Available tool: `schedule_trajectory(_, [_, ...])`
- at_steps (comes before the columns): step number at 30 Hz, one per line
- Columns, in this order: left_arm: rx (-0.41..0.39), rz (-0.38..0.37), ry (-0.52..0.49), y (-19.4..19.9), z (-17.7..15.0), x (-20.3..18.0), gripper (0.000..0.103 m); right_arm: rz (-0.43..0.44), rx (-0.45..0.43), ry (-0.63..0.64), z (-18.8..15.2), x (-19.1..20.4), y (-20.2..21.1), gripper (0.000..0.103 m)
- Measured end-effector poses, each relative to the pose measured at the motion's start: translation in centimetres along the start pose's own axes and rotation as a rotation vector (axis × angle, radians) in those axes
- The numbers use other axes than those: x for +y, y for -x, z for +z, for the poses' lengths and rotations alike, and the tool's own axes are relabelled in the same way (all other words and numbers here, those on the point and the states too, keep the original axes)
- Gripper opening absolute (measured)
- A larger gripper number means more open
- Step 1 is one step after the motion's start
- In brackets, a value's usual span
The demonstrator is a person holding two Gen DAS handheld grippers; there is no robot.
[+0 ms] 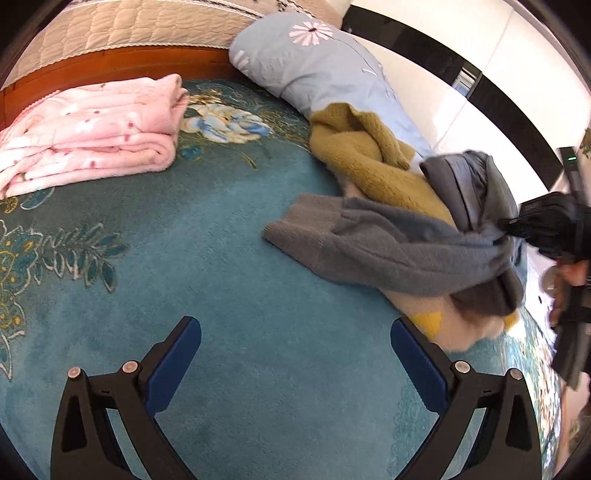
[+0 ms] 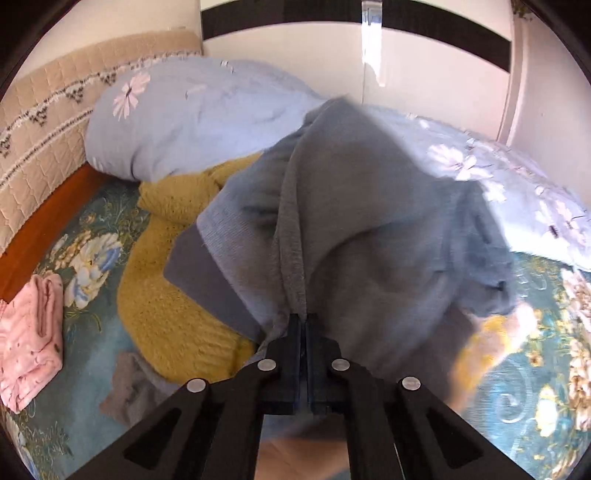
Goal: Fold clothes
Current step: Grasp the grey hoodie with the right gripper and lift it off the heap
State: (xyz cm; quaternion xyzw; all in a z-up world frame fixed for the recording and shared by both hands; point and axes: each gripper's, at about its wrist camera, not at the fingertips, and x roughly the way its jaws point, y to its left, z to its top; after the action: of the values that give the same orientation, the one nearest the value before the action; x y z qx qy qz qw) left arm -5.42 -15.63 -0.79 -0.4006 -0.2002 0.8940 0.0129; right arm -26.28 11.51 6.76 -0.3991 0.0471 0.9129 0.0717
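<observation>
The left tongs [image 1: 295, 334] hang spread wide over a bare stretch of the teal floral bedspread [image 1: 229, 280], gripping nothing, their blue-padded fingers [image 1: 173, 363] well apart. The right tongs [image 2: 303, 321] are pressed together on a fold of the grey sweater [image 2: 362, 236], pinching the cloth so that it rises in a bunched ridge straight out from the fingertips; in the left wrist view the same tongs [image 1: 508, 223] reach in from the right edge of the bed, with the sweater [image 1: 402, 247] gathered at that pinch and one sleeve with a darker cuff trailing toward the middle of the bed. The outline of the sweater is blurred in the right wrist view. Under and just behind the grey sweater lies a mustard-yellow knitted garment [image 1: 365, 162], crumpled, touching the sweater and resting partly against a pale blue quilt with flower print [image 1: 314, 62] that runs along the far right side of the bed. A lighter, cream-coloured cloth with a yellow patch [image 1: 454, 321] shows beneath the sweater at the bed's right edge; what it is I cannot tell. Near the far left corner, well apart from the pile, a pink blanket [image 1: 92, 133] lies folded beside the orange-brown wooden bed frame [image 1: 110, 68], with a beige quilted headboard cover [image 1: 122, 22] behind it.
</observation>
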Motion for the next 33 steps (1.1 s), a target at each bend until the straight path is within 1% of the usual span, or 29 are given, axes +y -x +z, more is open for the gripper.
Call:
schedule_trajectory(4, [0.004, -0.04, -0.024, 0.3, -0.8, -0.6, 0.102, 0.026, -0.057, 0.028, -1.7, -3.2, 5.2, 0.002])
schedule_trajectory(6, [-0.007, -0.079, -0.03, 0.8, -1.1, -1.0, 0.102, 0.035, -0.081, 0.031, -2.7, -4.8, 8.0, 0.002])
schedule_trajectory(8, [-0.021, -0.124, -0.034, 1.4, -1.5, -1.3, 0.102, 0.025, -0.111, 0.035, -3.9, -6.2, 10.6, 0.002])
schedule_trajectory(11, [-0.034, -0.197, -0.03, 2.2, -2.2, -1.8, 0.102, -0.018, -0.146, 0.065, -6.3, -8.4, 13.9, 0.002])
schedule_trajectory(14, [-0.042, -0.252, -0.024, 2.6, -2.9, -2.4, 0.102, -0.079, -0.172, 0.094, -8.9, -10.9, 17.2, 0.002])
schedule_trajectory(17, [-0.035, -0.28, -0.004, 2.6, -3.6, -2.6, 0.102, -0.183, -0.204, 0.114, -11.9, -13.7, 20.3, 0.002])
schedule_trajectory(18, [-0.035, -0.288, 0.003, 2.6, -3.8, -2.5, 0.102, -0.215, -0.21, 0.114, -12.6, -14.3, 20.8, 0.002])
schedule_trajectory(22, [-0.02, -0.322, 0.03, 2.2, -4.9, -2.5, 0.102, -0.375, -0.218, 0.065, -15.9, -19.1, 22.1, 0.002])
schedule_trajectory(25, [0.009, -0.321, 0.005, 2.0, -5.8, -3.1, 0.102, -0.488, -0.221, 0.023, -18.3, -22.7, 22.9, 0.002])
schedule_trajectory(27, [0.052, -0.327, -0.036, 1.9, -6.5, -3.8, 0.102, -0.494, -0.2, -0.05, -20.0, -25.0, 22.3, 0.002])
schedule_trajectory(29, [0.093, -0.324, -0.089, 1.9, -7.1, -5.0, 0.102, -0.479, -0.183, -0.111, -21.4, -26.7, 21.2, 0.002])
schedule_trajectory(31, [0.104, -0.289, -0.157, 2.1, -7.7, -6.3, 0.102, -0.469, -0.176, -0.152, -22.5, -27.7, 20.1, 0.002])
schedule_trajectory(33, [0.108, -0.227, -0.224, 2.1, -8.2, -7.6, 0.102, -0.451, -0.185, -0.187, -23.2, -28.1, 19.0, 0.002])
